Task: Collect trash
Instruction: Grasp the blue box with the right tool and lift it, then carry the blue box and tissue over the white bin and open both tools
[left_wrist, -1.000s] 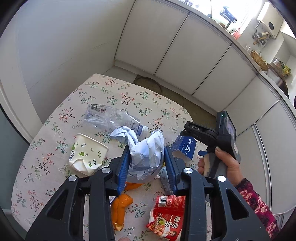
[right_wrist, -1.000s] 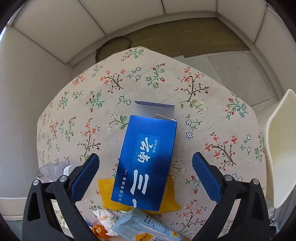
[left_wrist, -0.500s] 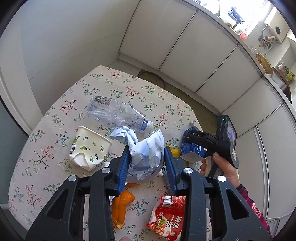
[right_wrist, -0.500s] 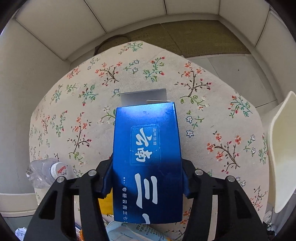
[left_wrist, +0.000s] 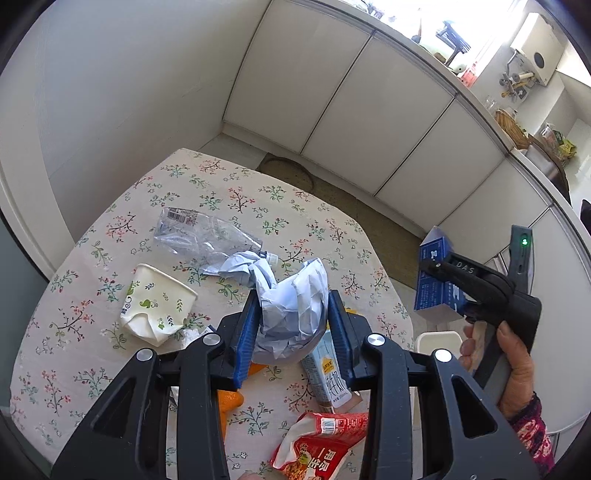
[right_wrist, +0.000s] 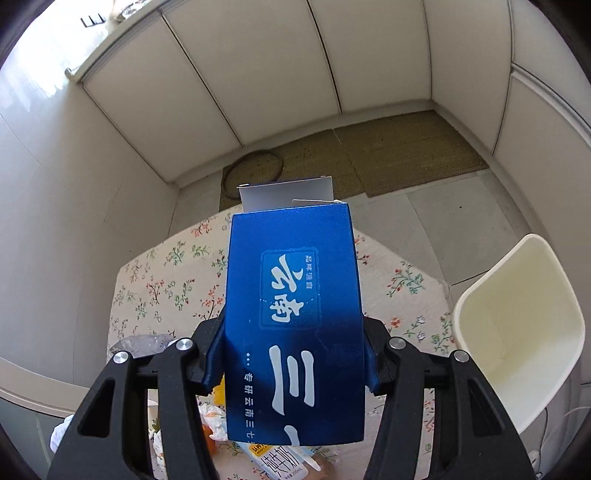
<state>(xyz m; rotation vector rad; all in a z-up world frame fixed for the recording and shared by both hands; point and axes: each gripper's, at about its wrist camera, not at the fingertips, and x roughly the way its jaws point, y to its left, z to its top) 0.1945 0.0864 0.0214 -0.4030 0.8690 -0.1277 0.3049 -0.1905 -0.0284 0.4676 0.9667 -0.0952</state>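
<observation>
Right gripper (right_wrist: 293, 363) clamps the blue box (right_wrist: 293, 317) by its long sides, held above the table (left_wrist: 280, 206): light, thin card, likely crushable; left gripper (left_wrist: 291, 332) pinches soft crumpled paper (left_wrist: 291, 306) over the same table.

Two wrist fisheyes, angled down, sharing floral table (left_wrist: 280, 206)
</observation>
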